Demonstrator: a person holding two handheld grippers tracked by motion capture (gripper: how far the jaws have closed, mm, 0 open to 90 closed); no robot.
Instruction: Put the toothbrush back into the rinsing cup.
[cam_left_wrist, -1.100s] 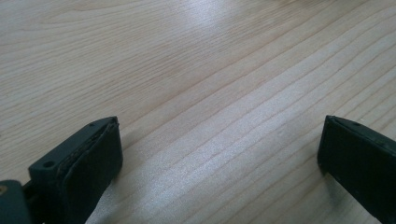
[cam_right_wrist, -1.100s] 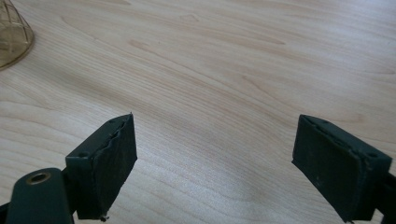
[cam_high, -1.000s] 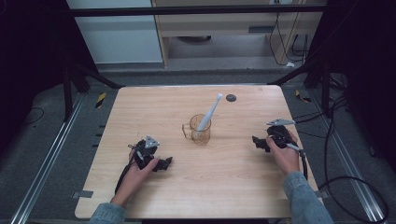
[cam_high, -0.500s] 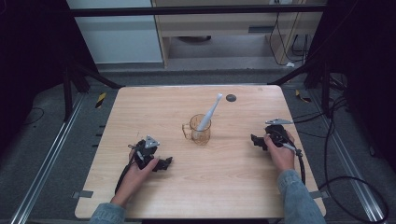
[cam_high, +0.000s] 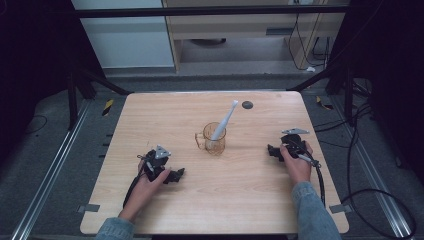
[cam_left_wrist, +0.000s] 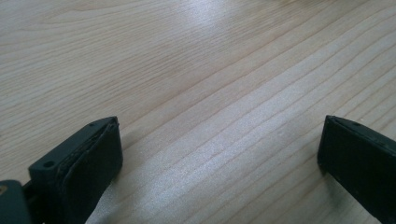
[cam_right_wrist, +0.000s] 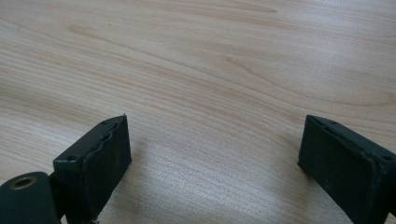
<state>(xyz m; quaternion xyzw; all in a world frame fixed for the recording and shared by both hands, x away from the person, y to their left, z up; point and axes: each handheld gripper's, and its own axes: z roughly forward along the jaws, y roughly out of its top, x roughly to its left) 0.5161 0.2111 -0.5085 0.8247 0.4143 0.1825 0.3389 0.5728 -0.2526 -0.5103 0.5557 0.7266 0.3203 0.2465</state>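
- The toothbrush stood inside the glass mug, near the middle of the bench and a little toward its far edge; I judged the placing done, with neither tool on it.
- Its long axis was tilted, not upright: the lower end sat in the mug and the upper end leaned out over the rim toward the far right corner, in the direction of the small dark disc near the far edge.
- The mug's handle faced the left edge.
- The left gripper rested low by the near left part of the bench, well apart from the mug; in the left gripper view its jaws stood wide with bare wood between them.
- The right gripper sat near the right edge, pointing toward the mug but clear of it; its jaws had just been opening and gaped with nothing between them.
- What seemed left, at most, was parking both hands.
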